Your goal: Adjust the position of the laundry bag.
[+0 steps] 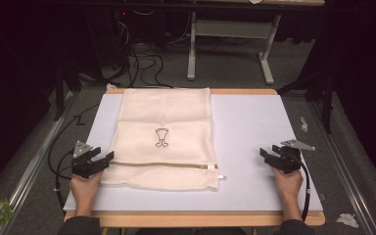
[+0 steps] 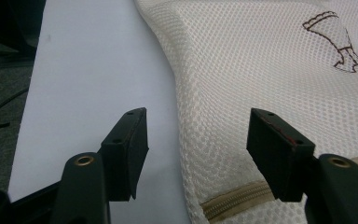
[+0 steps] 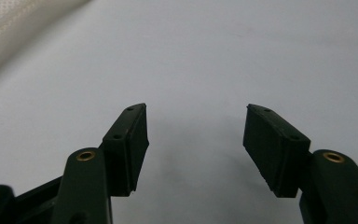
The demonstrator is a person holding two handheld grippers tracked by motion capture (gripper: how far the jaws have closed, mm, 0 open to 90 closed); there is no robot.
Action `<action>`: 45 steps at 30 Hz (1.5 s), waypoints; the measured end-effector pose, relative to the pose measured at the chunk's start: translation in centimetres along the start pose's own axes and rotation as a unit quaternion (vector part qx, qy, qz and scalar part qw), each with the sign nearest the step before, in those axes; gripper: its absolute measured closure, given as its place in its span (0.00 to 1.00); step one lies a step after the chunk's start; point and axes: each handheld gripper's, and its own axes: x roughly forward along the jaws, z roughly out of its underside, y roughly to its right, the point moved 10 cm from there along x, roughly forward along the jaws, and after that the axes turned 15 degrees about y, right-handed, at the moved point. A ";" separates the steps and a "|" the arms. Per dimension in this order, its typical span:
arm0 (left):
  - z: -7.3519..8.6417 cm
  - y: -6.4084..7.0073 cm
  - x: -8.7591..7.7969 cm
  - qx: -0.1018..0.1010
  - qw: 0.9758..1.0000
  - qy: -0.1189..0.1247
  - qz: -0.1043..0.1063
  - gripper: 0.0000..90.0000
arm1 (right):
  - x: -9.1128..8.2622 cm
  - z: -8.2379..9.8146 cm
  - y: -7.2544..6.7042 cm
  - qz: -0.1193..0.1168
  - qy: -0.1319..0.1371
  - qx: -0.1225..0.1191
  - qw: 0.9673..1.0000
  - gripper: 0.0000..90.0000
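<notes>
Cream mesh fabric forms the laundry bag (image 1: 164, 137), which is lying flat on the white table surface (image 1: 254, 127), left of centre, with its long side running away from the person. A brown outline emblem (image 1: 161, 137) is sitting near the middle of the bag, and a beige zipper (image 1: 161, 165) is running across it close to the near edge, with the pull (image 1: 214, 167) at the right end. The left gripper (image 1: 108, 157) is resting at the bag's left edge near the zipper end; in the left gripper view its jaws are standing wide apart, straddling the mesh edge without pressing on it. The right gripper (image 1: 264, 154) is hovering over bare table well to the right of the bag, jaws spread wide and holding nothing.
</notes>
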 end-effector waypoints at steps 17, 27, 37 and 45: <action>-0.1 -0.3 -0.1 -0.025 1.000 0.004 0.004 0.29 | 0.1 0.0 0.4 0.011 -0.008 0.009 1.000 0.48; -0.2 -0.7 -0.1 -0.045 0.999 0.006 0.001 0.26 | -0.2 -0.4 0.5 0.016 0.009 0.011 1.000 0.49; -0.9 -0.2 0.0 -0.044 0.999 0.012 0.006 0.24 | -1.1 -2.3 -0.4 0.016 0.054 -0.010 0.998 0.49; -1.6 0.3 -0.2 -0.047 0.999 0.003 0.015 0.31 | -0.7 -2.4 -1.7 -0.011 0.046 0.017 0.999 0.49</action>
